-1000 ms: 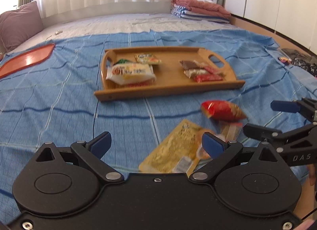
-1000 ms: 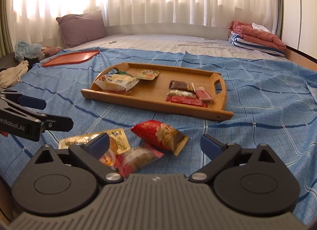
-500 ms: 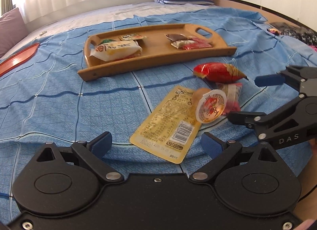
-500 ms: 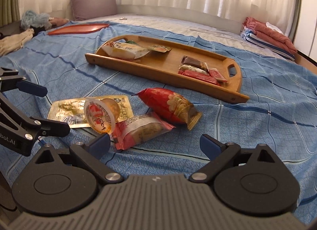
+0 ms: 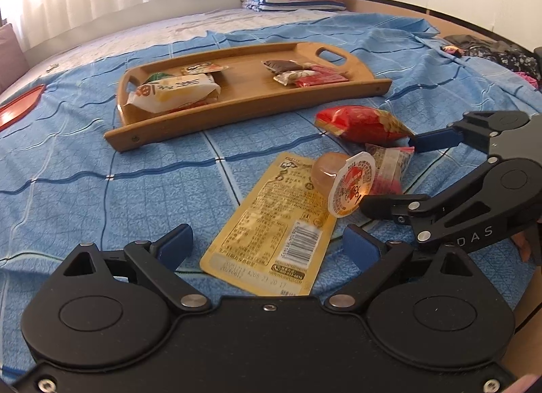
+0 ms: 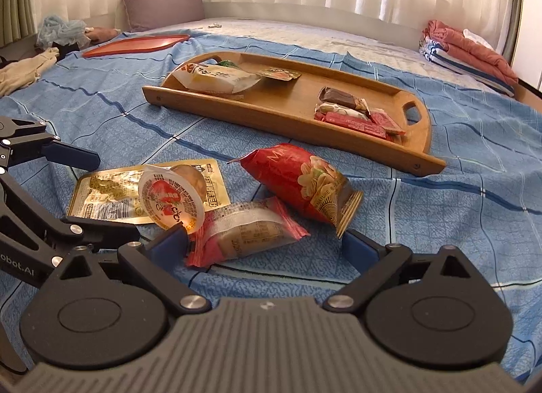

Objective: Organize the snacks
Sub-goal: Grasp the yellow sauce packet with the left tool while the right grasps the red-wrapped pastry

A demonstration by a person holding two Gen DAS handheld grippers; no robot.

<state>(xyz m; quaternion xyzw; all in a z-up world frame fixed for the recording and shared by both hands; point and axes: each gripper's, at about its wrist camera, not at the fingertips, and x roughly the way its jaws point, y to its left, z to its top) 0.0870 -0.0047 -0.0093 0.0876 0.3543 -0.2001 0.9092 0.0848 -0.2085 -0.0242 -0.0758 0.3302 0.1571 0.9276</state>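
Lying flat, glossy yellow pouch [image 5: 271, 227]

A bed under a blue checked sheet [image 6: 440, 210] carries a wooden tray [image 6: 294, 112] mid-scene; near it lie a yellow pouch [image 6: 101, 196], red bag [image 6: 301, 183], clear-wrapped snack [image 6: 247, 234]; far left, a red tray [image 6: 135, 44]

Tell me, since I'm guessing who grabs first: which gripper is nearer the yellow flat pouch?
Left. The left gripper has its open fingers on either side of the yellow flat pouch's near end. The right gripper sits beside it, over the clear red-edged packet.
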